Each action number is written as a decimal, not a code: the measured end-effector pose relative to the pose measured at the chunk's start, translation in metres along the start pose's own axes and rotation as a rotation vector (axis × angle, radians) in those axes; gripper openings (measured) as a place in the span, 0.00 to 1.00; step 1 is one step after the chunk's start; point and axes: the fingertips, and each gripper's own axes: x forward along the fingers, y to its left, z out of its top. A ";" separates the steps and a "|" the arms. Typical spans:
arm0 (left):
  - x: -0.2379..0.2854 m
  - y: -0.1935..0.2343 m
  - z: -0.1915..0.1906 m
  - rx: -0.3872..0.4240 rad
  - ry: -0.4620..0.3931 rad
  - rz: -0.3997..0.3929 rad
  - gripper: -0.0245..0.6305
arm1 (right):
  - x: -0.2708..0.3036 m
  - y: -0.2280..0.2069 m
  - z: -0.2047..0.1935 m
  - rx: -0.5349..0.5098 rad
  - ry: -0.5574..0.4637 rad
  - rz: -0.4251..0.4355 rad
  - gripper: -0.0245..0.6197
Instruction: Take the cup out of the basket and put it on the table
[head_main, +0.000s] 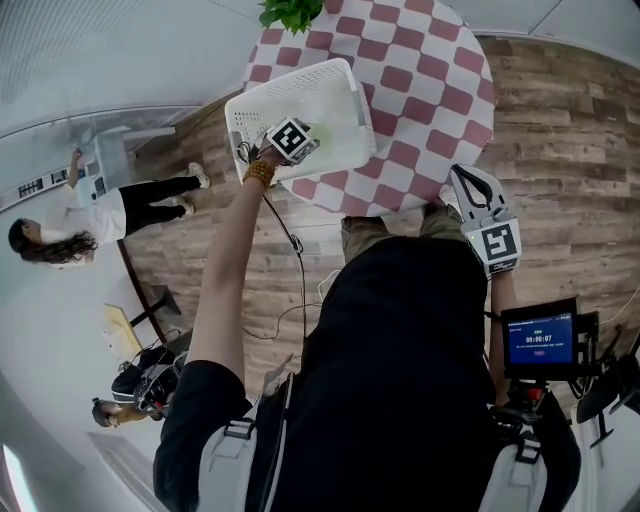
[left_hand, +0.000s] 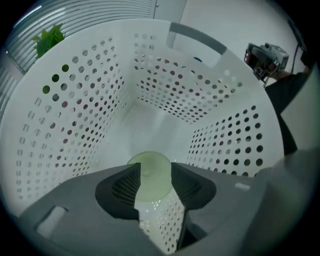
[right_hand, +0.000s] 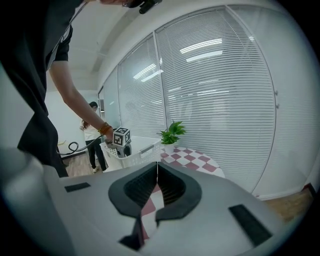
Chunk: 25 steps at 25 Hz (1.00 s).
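A white perforated basket (head_main: 245, 105) stands on the round red-and-white checked table (head_main: 420, 90). My left gripper (head_main: 300, 140) points straight down into the basket. In the left gripper view its jaws (left_hand: 155, 167) stand open just above a pale green cup (left_hand: 152, 182) on the basket floor (left_hand: 150, 125). The cup lies in the gap between the fingertips, and I cannot see the pads pressing on it. A green edge of the cup (head_main: 323, 133) shows beside the marker cube. My right gripper (head_main: 462, 180) hangs at the table's near edge, shut with nothing in it (right_hand: 157, 164).
A potted plant (head_main: 292, 12) stands at the table's far side, beyond the basket. A person (head_main: 60, 235) stands at the left by a glass wall. A small monitor (head_main: 540, 340) on a stand is at my right. A cable (head_main: 290, 240) hangs from my left wrist.
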 end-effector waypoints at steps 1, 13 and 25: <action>0.001 0.000 0.003 -0.015 -0.002 -0.014 0.31 | -0.002 -0.003 -0.001 0.003 0.002 -0.008 0.05; 0.004 -0.003 0.001 -0.016 0.062 -0.049 0.31 | -0.007 -0.012 -0.009 0.019 0.002 -0.039 0.05; 0.010 -0.011 -0.005 -0.056 0.077 -0.084 0.31 | -0.002 -0.012 -0.002 0.011 -0.006 -0.030 0.05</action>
